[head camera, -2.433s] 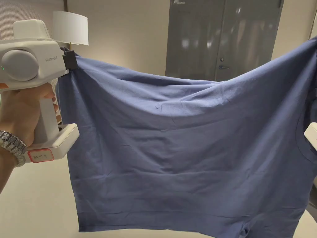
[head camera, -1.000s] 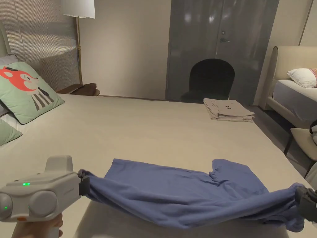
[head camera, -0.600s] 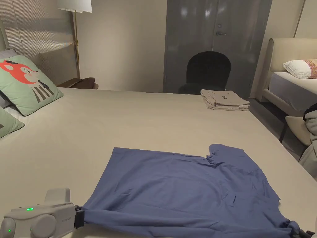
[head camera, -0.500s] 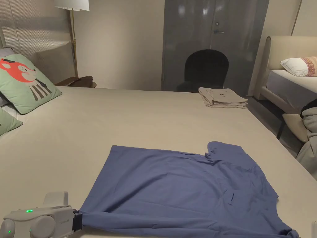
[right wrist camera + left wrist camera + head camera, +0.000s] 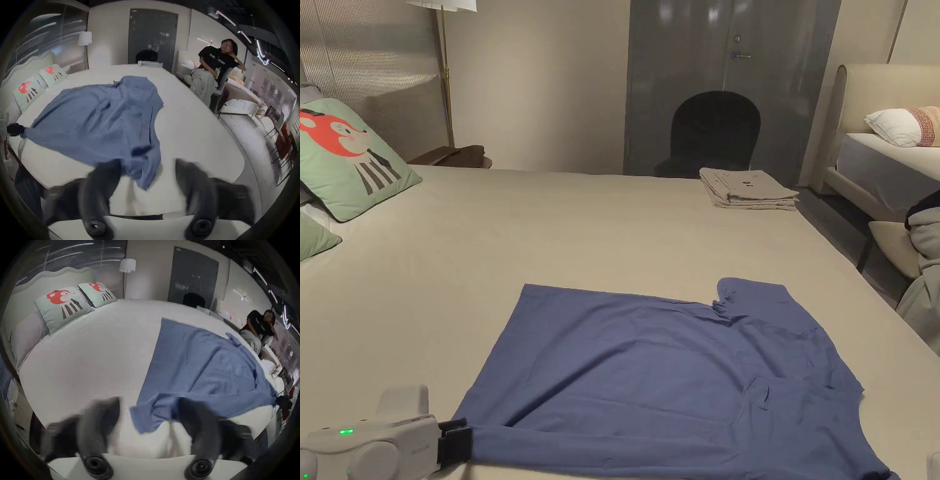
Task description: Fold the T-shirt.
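A blue T-shirt point(image 5: 675, 375) lies spread flat on the beige bed point(image 5: 581, 219), with one sleeve toward the far right. My left gripper point(image 5: 456, 441) sits at the shirt's near left corner. In the left gripper view its jaws point(image 5: 150, 417) stand wide apart and blurred, and the loose corner of the T-shirt point(image 5: 211, 369) lies between them. In the right gripper view my right gripper point(image 5: 147, 177) is also open, with the near right corner of the T-shirt point(image 5: 100, 116) draped between its jaws at the bed's near edge.
A folded beige stack of clothes point(image 5: 747, 187) rests at the bed's far right edge. Cushions point(image 5: 344, 156) lie at the left. A black chair point(image 5: 712, 131) stands beyond the bed. A person point(image 5: 215, 68) sits to the right, beside a second bed point(image 5: 894, 162).
The T-shirt, held up in the air by both shut grippers, was lowered and now lies flat on the bed. Both grippers came down to the near edge, and their jaws have opened.
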Motion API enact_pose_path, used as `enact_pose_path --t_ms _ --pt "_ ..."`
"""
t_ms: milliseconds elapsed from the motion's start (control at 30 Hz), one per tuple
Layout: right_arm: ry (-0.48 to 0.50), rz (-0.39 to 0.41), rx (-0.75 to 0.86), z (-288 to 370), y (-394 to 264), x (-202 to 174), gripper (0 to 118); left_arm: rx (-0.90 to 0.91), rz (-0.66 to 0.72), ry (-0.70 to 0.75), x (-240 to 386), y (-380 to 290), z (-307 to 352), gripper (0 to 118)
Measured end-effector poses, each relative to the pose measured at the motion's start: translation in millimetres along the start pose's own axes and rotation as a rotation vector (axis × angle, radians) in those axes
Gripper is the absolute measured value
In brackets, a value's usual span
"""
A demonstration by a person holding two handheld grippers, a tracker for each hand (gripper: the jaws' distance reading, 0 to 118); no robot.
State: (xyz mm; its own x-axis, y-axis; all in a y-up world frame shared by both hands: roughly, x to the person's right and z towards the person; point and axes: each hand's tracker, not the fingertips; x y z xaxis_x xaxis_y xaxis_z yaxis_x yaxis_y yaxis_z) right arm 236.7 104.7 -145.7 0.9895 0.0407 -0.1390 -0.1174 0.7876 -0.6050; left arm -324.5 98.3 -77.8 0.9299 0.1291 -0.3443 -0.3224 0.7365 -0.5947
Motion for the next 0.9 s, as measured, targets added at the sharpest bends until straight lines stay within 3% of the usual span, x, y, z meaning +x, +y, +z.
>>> enact_pose_path --t_ms 33,67,267,333,367,467,500,767,900 --pt "0.016 -0.019 0.042 4 4 2 93 0.032 0.012 -0.014 0 3 6 105" --pt "0.034 -0.038 0.101 12 10 2 98 0.074 0.015 -0.017 2 8 15 110" --pt "-0.019 -0.096 0.372 47 49 -12 97 0.354 -0.056 -0.004 30 37 65 108" --pt "-0.013 -0.12 0.434 54 57 -18 86 0.41 -0.095 -0.014 38 41 77 105" --pt "-0.008 -0.136 0.465 57 59 -20 74 0.43 -0.114 -0.016 42 42 82 98" --pt "0.029 -0.157 0.496 66 67 -28 12 0.482 -0.144 -0.009 43 43 85 10" --pt "0.027 -0.157 0.503 67 68 -31 0 0.484 -0.139 0.013 46 43 86 1" --pt "0.029 -0.13 0.493 59 65 -39 0 0.411 -0.085 -0.02 31 27 75 0" --pt "0.037 -0.139 0.451 51 56 -39 0 0.272 -0.028 -0.001 14 13 56 1"
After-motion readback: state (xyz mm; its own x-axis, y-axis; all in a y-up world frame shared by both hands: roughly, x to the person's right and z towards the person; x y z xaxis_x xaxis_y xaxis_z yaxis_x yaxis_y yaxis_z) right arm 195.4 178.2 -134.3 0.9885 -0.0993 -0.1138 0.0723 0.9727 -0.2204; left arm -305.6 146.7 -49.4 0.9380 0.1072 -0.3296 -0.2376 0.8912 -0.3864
